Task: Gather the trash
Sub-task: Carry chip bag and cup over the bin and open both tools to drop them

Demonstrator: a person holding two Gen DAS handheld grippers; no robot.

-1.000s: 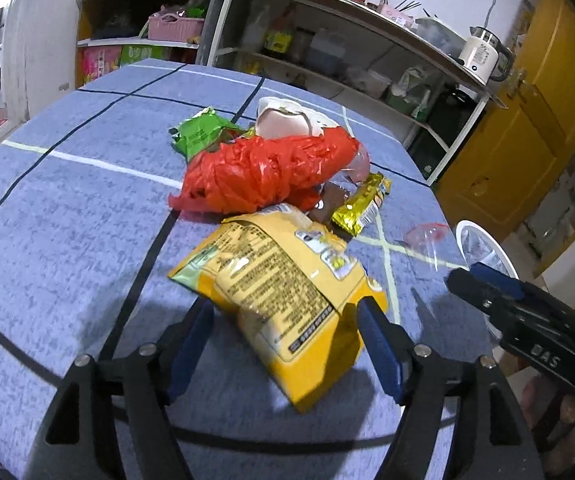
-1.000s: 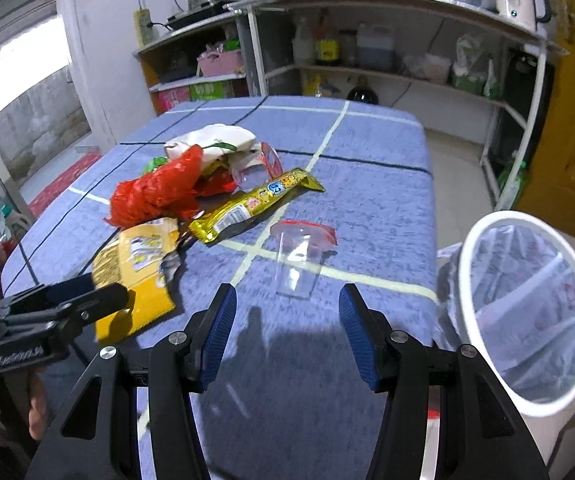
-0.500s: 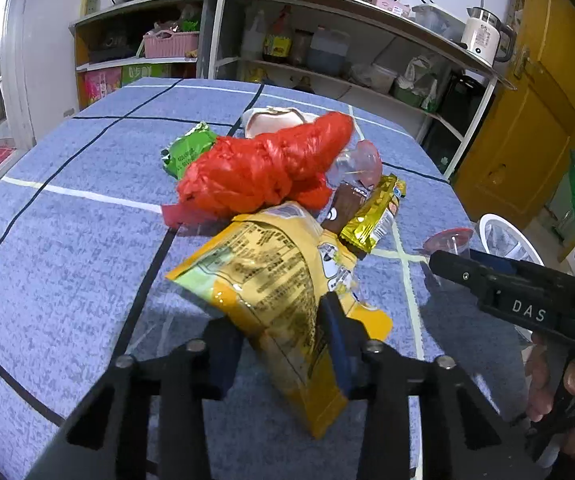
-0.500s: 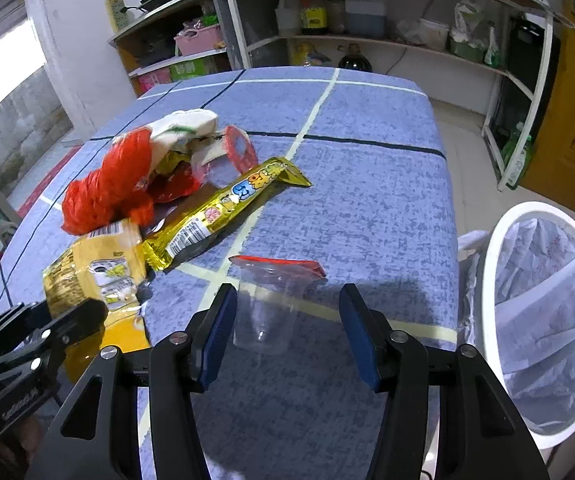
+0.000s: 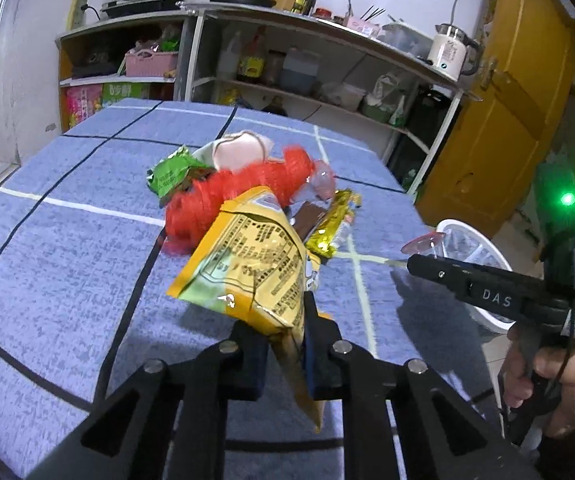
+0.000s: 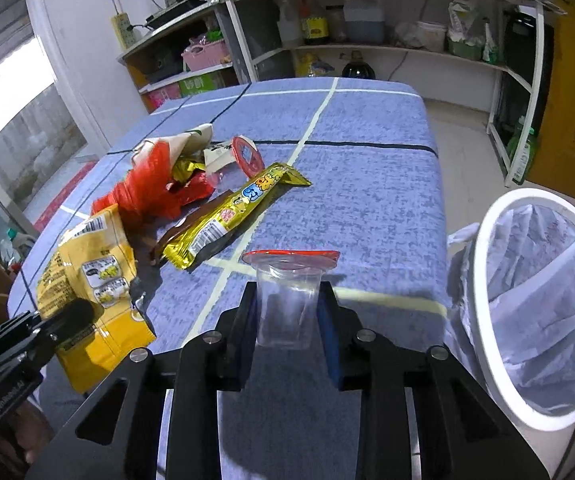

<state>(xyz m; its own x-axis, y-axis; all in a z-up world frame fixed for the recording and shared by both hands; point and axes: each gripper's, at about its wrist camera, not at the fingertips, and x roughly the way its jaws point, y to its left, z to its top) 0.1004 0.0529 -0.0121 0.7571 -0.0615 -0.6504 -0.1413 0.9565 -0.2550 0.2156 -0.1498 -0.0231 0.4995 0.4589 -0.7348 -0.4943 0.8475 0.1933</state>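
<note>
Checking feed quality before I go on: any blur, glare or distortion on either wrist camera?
Left wrist view: strong fisheye bending of the shelves; red plastic bag smeared by motion blur, while the yellow snack bag in the left gripper stays sharp. Right wrist view: bright window washes out the left edge; clear cup in the right gripper is sharp.

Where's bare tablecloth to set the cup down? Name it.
Free: the blue cloth between the gold wrapper and the white bin, and the far end toward the shelves. Crowded: the left half around the red bag, where the yellow bag is held.
</note>
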